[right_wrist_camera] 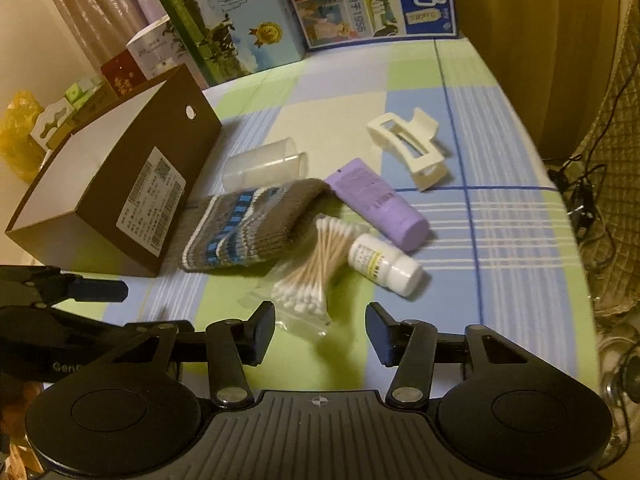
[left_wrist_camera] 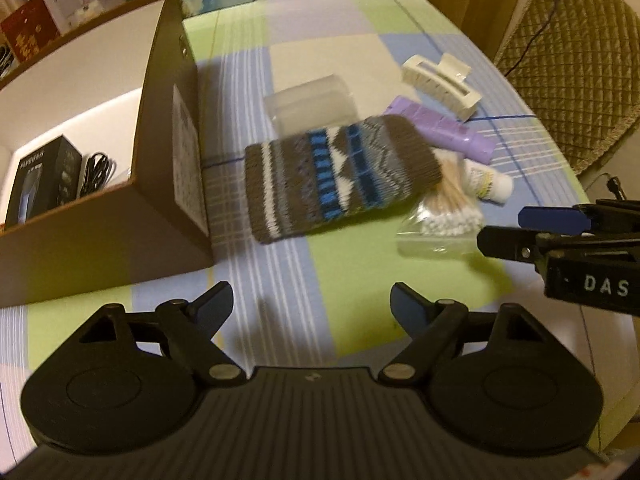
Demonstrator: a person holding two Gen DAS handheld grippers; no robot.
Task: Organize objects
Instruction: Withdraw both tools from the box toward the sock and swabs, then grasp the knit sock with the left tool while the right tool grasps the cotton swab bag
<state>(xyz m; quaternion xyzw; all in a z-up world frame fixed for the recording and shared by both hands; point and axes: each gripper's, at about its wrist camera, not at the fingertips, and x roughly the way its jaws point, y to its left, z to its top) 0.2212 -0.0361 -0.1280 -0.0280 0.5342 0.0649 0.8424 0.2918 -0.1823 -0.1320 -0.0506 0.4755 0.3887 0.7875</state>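
Note:
A brown cardboard box (left_wrist_camera: 100,240) (right_wrist_camera: 120,184) stands at the left, holding a black product box (left_wrist_camera: 40,180) and a black cable (left_wrist_camera: 94,172). On the checked tablecloth lie a knitted sock (left_wrist_camera: 340,176) (right_wrist_camera: 252,228), a clear plastic cup (left_wrist_camera: 312,100) (right_wrist_camera: 264,164), a purple tube (left_wrist_camera: 440,128) (right_wrist_camera: 380,204), a white hair claw (left_wrist_camera: 440,80) (right_wrist_camera: 412,148), a white bottle (left_wrist_camera: 488,184) (right_wrist_camera: 384,264) and a bag of cotton swabs (left_wrist_camera: 444,216) (right_wrist_camera: 312,276). My left gripper (left_wrist_camera: 312,304) is open and empty, short of the sock. My right gripper (right_wrist_camera: 320,332) is open and empty, just before the swabs.
Printed milk cartons and boxes (right_wrist_camera: 248,20) line the table's far edge. A quilted chair (left_wrist_camera: 572,60) stands to the right, with cables (right_wrist_camera: 584,196) below it. The right gripper shows in the left wrist view (left_wrist_camera: 520,232); the left gripper shows in the right wrist view (right_wrist_camera: 80,292).

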